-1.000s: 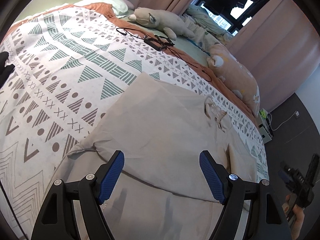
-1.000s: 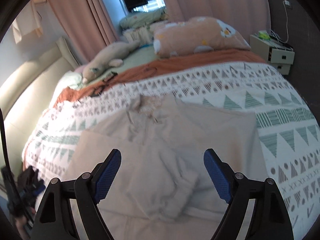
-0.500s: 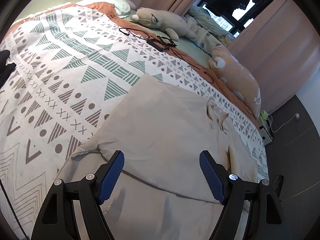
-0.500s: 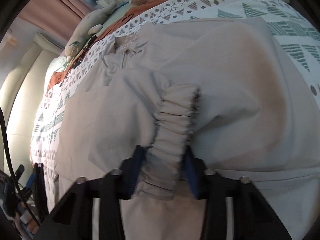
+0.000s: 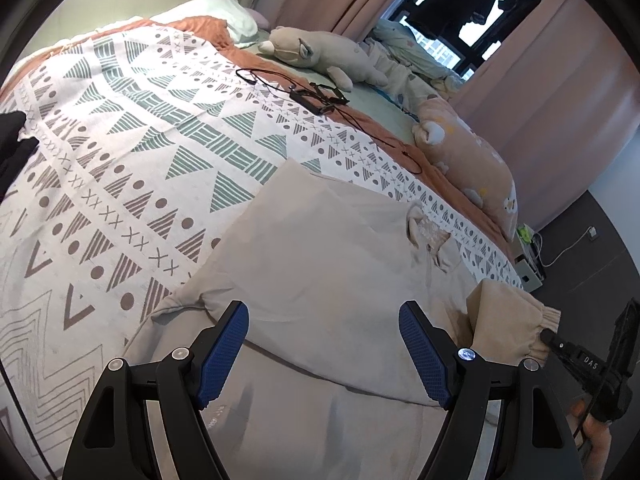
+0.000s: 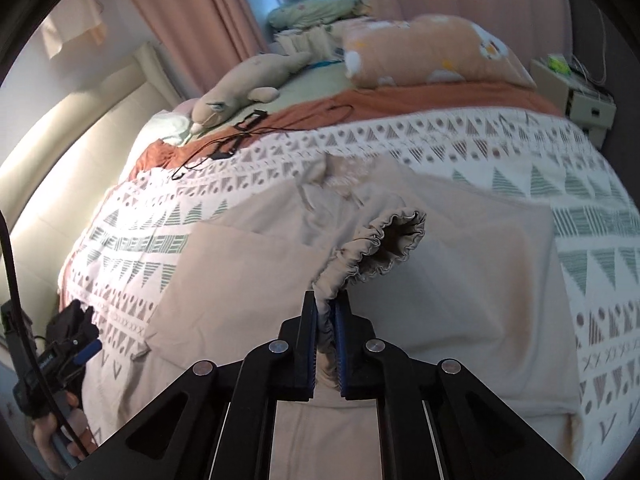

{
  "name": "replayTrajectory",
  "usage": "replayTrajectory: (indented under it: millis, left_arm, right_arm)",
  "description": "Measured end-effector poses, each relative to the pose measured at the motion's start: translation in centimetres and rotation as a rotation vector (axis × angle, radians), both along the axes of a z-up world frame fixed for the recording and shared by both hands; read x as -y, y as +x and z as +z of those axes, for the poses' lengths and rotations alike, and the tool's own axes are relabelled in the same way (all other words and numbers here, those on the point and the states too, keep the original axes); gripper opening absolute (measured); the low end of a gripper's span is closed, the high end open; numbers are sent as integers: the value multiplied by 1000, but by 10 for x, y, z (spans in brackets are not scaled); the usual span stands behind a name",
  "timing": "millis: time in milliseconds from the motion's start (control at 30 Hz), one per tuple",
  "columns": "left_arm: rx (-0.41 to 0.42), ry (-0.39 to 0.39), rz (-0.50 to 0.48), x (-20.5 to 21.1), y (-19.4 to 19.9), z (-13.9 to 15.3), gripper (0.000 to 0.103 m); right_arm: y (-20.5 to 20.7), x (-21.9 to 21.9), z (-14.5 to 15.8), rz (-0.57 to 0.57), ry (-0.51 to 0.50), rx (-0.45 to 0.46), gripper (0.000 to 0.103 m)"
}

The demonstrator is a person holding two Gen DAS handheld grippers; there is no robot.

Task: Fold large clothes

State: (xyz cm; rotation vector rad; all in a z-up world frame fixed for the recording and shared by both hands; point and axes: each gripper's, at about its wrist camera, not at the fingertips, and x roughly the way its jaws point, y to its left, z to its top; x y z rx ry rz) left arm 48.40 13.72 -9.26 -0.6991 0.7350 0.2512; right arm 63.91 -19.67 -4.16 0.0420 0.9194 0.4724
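A patterned bedspread point(image 5: 132, 168) covers the bed; a black cable point(image 5: 304, 92) and a plush animal point(image 5: 320, 52) lie toward twelve o'clock, an orange pillow point(image 6: 432, 52) at one o'clock; the beige jacket point(image 5: 320, 272) lies flat at centre; the right gripper point(image 6: 327, 312) is closing, pinching the ruffled elastic sleeve cuff point(image 6: 384, 248); the left gripper point(image 5: 323, 344) hovers spread wide, empty.
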Motion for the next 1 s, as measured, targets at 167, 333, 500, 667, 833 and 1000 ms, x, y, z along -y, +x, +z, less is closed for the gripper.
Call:
replayTrajectory:
  millis: [167,333,500,667,833,1000]
  left_arm:
    - [4,1,22,-10,-8,4,78]
    - [-13,16,34,-20,-10,1,78]
    - [-43,13,42,-26,-9,-10,78]
    - [-57,24,14,-17,1,-14,78]
    - [-80,51,-50,6,20,-22,78]
    - [-119,94,-117,34,40,-38,78]
  right_arm:
    - [-8,-51,5,73,-22,19,9]
    - [-16,-95,-22,137,-4,-22,31]
    - [-30,-108,-48,214,37,-38,57]
    - [-20,-66,-65,129,27,-85,57]
    - [-10,1,-74,10,-17,-94,57]
    - [-6,65,-78,-89,-65,-94,57]
